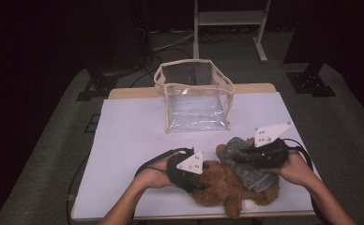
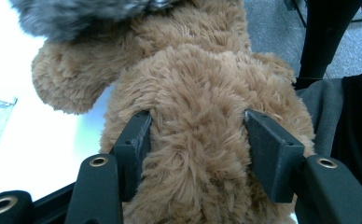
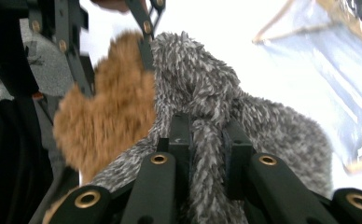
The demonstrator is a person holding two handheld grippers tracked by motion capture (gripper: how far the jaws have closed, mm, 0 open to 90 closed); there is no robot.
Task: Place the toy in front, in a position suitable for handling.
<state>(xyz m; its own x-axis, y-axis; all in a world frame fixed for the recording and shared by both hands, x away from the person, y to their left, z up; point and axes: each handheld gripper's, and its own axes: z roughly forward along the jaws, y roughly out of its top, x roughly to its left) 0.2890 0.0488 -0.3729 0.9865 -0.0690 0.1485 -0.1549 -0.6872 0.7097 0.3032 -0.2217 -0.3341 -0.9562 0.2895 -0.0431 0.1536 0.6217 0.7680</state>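
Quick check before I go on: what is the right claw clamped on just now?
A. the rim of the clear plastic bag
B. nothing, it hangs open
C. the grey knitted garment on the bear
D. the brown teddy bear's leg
C: in the right gripper view the right claw pinches a fold of the grey knitted garment, while the left claw squeezes the brown teddy bear.

bag: clear, beige trim, open, upright at tabletop's far edge, centre | tabletop: white cover | frame: white, on floor beyond table
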